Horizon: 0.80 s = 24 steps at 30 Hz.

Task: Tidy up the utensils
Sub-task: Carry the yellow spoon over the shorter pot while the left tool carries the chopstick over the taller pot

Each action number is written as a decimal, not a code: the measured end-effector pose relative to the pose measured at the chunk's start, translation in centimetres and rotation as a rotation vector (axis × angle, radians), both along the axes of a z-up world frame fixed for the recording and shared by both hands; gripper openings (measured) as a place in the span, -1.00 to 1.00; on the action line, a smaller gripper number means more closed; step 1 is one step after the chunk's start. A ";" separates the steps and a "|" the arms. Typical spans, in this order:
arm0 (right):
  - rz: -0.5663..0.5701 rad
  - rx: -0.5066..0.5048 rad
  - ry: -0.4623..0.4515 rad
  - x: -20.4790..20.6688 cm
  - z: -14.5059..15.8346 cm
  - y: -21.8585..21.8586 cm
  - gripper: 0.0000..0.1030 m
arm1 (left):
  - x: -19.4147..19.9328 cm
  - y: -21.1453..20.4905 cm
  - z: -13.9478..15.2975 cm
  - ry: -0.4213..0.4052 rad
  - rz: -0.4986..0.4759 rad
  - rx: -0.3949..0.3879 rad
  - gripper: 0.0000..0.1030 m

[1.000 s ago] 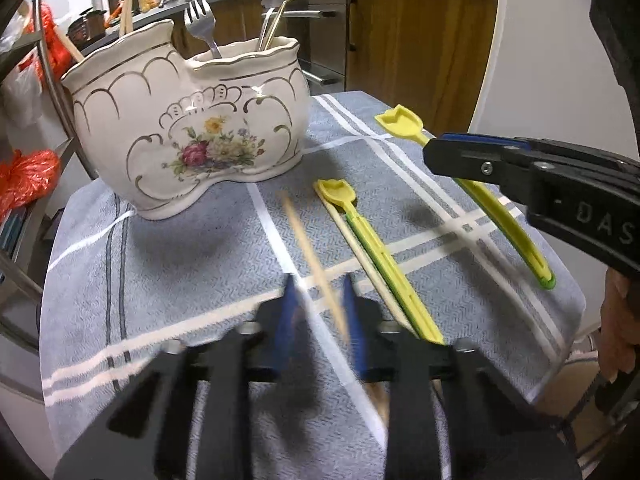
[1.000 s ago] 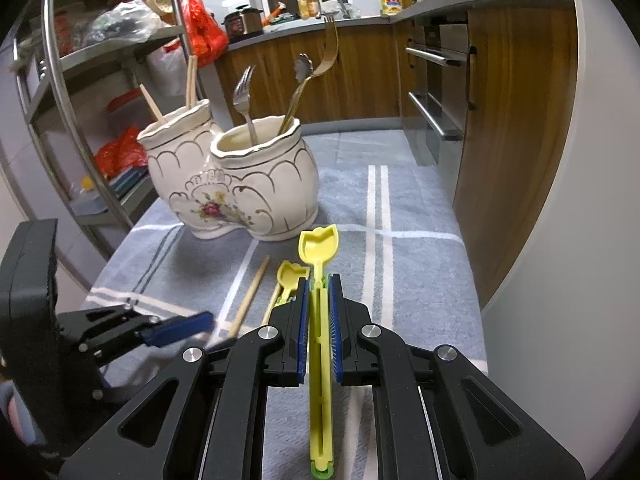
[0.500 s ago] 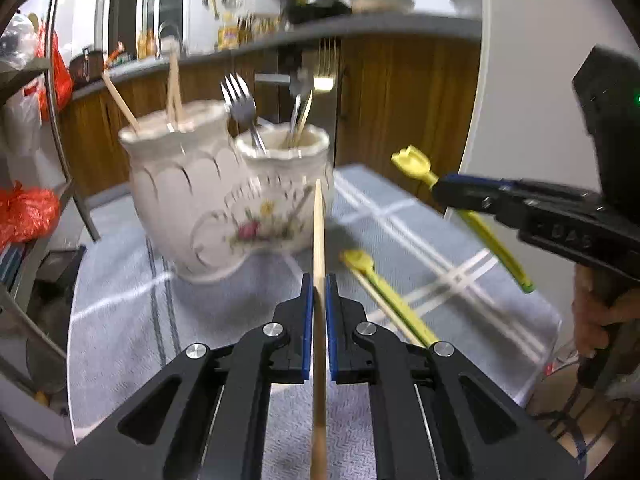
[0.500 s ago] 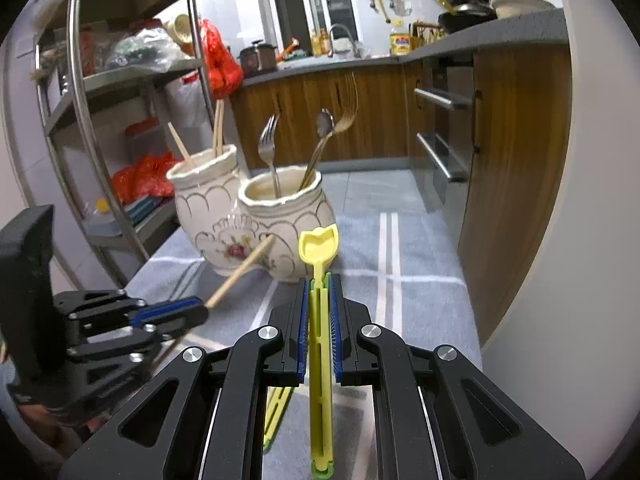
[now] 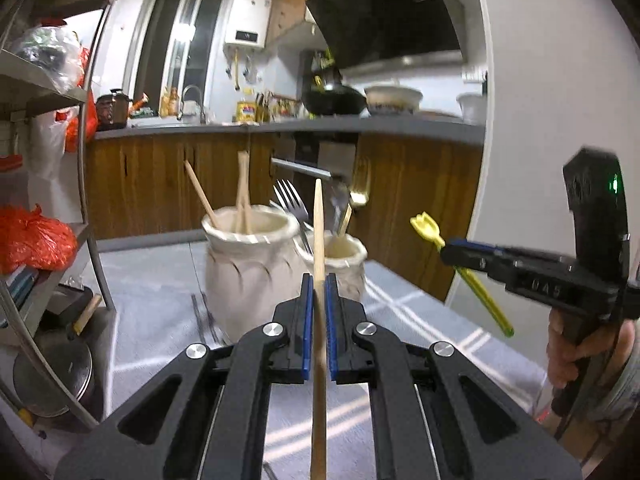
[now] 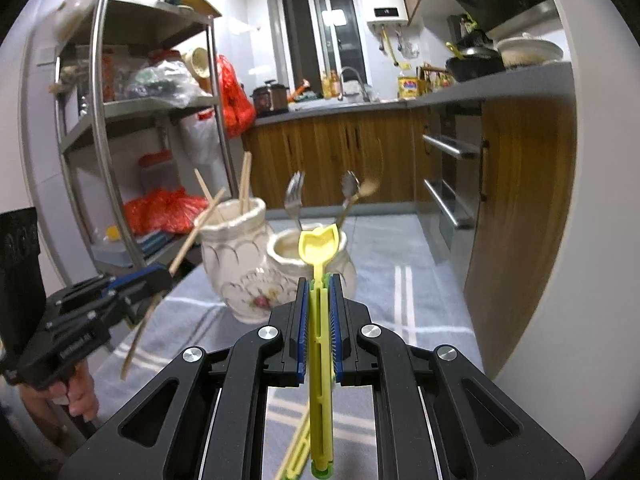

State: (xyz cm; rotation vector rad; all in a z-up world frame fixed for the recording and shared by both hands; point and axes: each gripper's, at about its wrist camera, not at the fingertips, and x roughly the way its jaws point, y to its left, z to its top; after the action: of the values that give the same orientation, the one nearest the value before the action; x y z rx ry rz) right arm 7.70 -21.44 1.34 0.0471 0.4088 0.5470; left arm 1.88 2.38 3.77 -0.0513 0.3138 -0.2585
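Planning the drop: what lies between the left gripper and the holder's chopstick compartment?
In the left wrist view, only bare grey striped cloth lies between the left gripper, shut on a wooden chopstick, and the cream ceramic holder.

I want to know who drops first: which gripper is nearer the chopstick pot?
Likely left. The left gripper holds its wooden chopstick just before the chopstick pot; the right gripper faces the fork pot beside it.
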 end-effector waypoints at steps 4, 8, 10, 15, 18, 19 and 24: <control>-0.002 0.013 -0.024 1.3 0.9 0.9 -0.79 | 2.1 1.4 1.6 -0.014 0.002 -0.040 -0.89; -0.006 0.058 -0.046 3.4 2.0 1.5 -0.79 | 4.7 2.9 3.2 -0.031 0.008 -0.087 -0.89; -0.002 0.098 -0.046 4.5 2.4 1.7 -0.80 | 6.4 3.6 4.1 -0.037 0.003 -0.122 -0.89; 0.018 0.206 -0.038 8.2 2.6 2.7 -0.79 | 10.2 4.6 5.7 -0.078 0.005 -0.187 -0.89; 0.029 0.254 -0.034 9.9 2.5 3.3 -0.80 | 12.0 4.1 5.9 -0.108 0.023 -0.189 -0.89; 0.028 0.261 -0.035 10.3 2.5 3.5 -0.80 | 12.4 3.9 5.9 -0.117 0.033 -0.183 -0.89; -0.003 0.300 -0.039 12.7 1.6 4.3 -0.79 | 14.5 2.2 5.1 -0.169 0.099 -0.095 -0.89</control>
State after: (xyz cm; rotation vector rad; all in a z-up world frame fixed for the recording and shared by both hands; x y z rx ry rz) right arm 20.43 -17.16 2.91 0.3245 0.2861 0.6020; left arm 16.42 4.63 8.91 -0.1378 0.1301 -0.1776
